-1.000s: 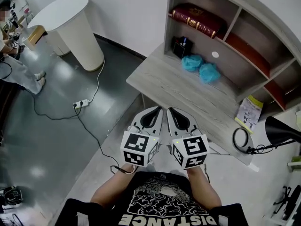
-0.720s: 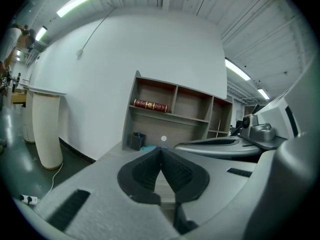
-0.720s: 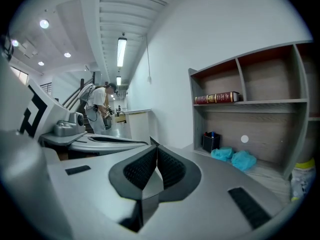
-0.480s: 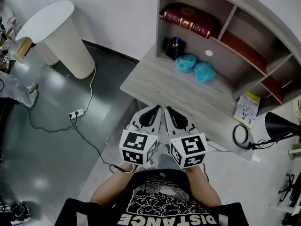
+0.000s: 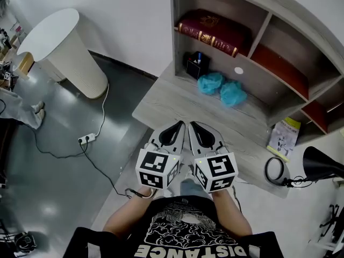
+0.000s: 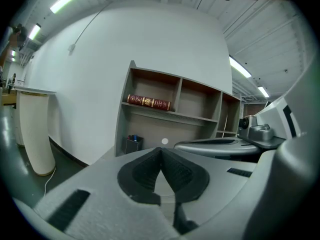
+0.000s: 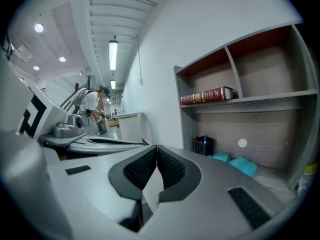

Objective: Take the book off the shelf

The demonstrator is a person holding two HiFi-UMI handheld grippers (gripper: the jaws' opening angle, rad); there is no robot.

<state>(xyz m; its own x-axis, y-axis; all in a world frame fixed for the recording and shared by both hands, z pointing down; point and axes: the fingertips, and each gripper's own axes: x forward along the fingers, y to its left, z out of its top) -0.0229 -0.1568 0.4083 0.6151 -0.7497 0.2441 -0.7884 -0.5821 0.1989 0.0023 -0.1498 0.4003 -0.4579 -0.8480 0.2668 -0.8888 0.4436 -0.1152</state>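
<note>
person (image 5: pixel 16 104): cut off at left edge | lamp (image 5: pixel 322 163): cut off right | booklet (image 5: pixel 283 136) print: unreadable

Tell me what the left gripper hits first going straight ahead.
Probably the grey wooden shelf unit's back panel, beside its small white round disc, below the dark red book; depth is unclear.

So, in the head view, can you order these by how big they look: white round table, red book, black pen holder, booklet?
Largest to smallest, as they look:
1. white round table, clearly largest
2. red book
3. booklet
4. black pen holder, only slightly smaller than the booklet, so that last pair is unsure
</note>
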